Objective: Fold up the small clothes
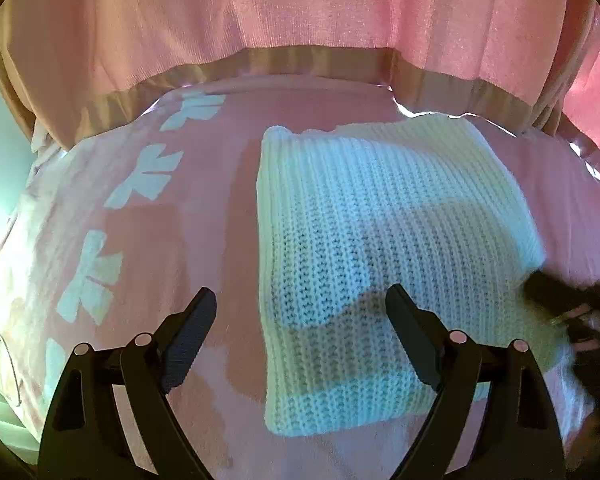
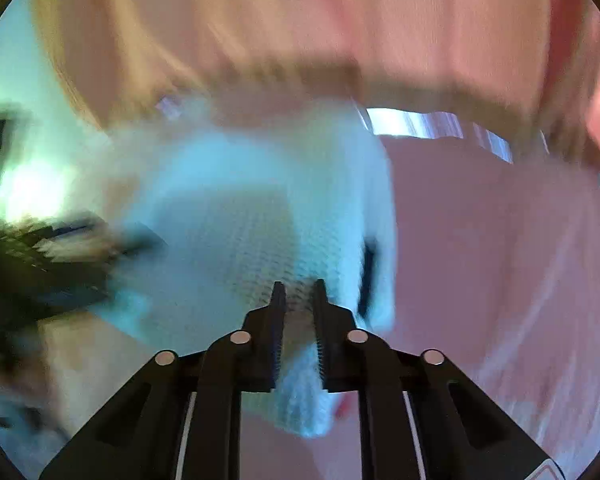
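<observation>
the right claw [image 2: 299, 294] was clamped on the white knit garment [image 1: 364, 240]; at nine o'clock of it, the left claw [image 1: 300, 300] stood apart above the pink blanket [image 1: 212, 208].

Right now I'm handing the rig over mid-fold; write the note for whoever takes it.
Left claw: open, empty, above the white knit garment.
Right claw: shut on the garment's right edge.
The garment lies on the pink blanket, which has white bow prints at left.
Done: it looks partly folded into a rectangle.
Left: probably carry the pinched edge across, release and flatten. The right wrist view is motion-blurred, so check the grip first.
</observation>
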The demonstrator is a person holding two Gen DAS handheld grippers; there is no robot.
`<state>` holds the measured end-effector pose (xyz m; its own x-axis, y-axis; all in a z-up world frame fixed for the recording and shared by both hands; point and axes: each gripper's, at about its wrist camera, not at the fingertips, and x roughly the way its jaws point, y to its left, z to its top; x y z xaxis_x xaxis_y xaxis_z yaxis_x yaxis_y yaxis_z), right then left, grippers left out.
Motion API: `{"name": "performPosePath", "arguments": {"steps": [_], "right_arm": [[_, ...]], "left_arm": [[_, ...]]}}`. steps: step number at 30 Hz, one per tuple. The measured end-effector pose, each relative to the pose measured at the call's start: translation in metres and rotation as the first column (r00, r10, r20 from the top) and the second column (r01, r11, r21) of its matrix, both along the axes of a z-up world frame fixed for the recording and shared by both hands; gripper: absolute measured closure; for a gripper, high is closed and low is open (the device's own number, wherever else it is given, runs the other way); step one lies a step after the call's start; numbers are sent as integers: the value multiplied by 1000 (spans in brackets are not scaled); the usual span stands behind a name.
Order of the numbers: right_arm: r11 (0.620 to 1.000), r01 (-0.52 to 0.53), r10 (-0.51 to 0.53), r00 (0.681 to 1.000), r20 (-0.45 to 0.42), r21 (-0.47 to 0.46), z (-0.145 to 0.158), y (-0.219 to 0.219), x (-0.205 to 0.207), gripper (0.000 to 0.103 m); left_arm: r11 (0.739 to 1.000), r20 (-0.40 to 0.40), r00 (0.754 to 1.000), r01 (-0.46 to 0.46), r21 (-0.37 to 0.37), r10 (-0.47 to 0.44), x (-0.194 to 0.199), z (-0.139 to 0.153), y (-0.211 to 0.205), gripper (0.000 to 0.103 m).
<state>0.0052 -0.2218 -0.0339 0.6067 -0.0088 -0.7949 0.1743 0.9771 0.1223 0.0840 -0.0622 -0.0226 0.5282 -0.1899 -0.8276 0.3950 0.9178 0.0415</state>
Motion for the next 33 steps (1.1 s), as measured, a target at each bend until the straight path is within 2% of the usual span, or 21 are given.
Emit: {"name": "performPosePath", "arguments": {"steps": [2,5,8,10,11,12,14,15,17,19,21,23,28,33], "right_arm": [[999,48,-48,998,37,4,9,-4,-9,97],[995,100,-99,983,156,1,38,0,-43,87],[990,142,-135,971,199,-22,41,6,-76,85],[982,177,-160,965,207,-65,40,10,-89,67],[978,190,-170,963,209,-80,38,12,-94,52],[977,197,-175,962,212,-87,35,14,-96,45],[971,212,-184,957,222,-108,32,22,-109,39],[965,224,-189,955,229,-139,29,29,-114,33],[953,232,-185,955,233,-195,25,39,-118,26],[948,228,-173,955,240,-223,23,45,-120,25],[942,233,-173,953,248,-240,21,47,-120,18],[937,248,-186,950,249,-245,21,47,-120,18],[942,283,-238,941,239,-179,16,37,-124,17],[945,296,-260,938,231,-137,11,34,-125,17]], "left_arm": [[1000,11,1000,8,7,-8,-6,2,2,19],[1000,50,999,14,17,-15,-18,9,7,19],[1000,80,997,5,11,-6,-30,14,16,15],[1000,85,996,-4,-16,5,-41,14,23,13],[1000,82,997,-11,-21,13,-47,12,25,11],[1000,80,997,-10,-26,12,-53,10,27,11],[1000,96,995,-10,-26,12,-65,7,27,11],[1000,112,994,-8,-25,11,-71,6,27,11],[999,160,987,-10,-33,15,-86,7,29,10],[999,194,981,-21,-48,30,-98,6,32,9],[997,205,977,-40,-59,51,-105,3,35,9],[996,208,976,-59,-69,72,-111,-1,38,9],[994,209,973,-90,-67,102,-118,-7,41,9],[995,225,970,-75,-58,86,-122,-6,41,9]]}}
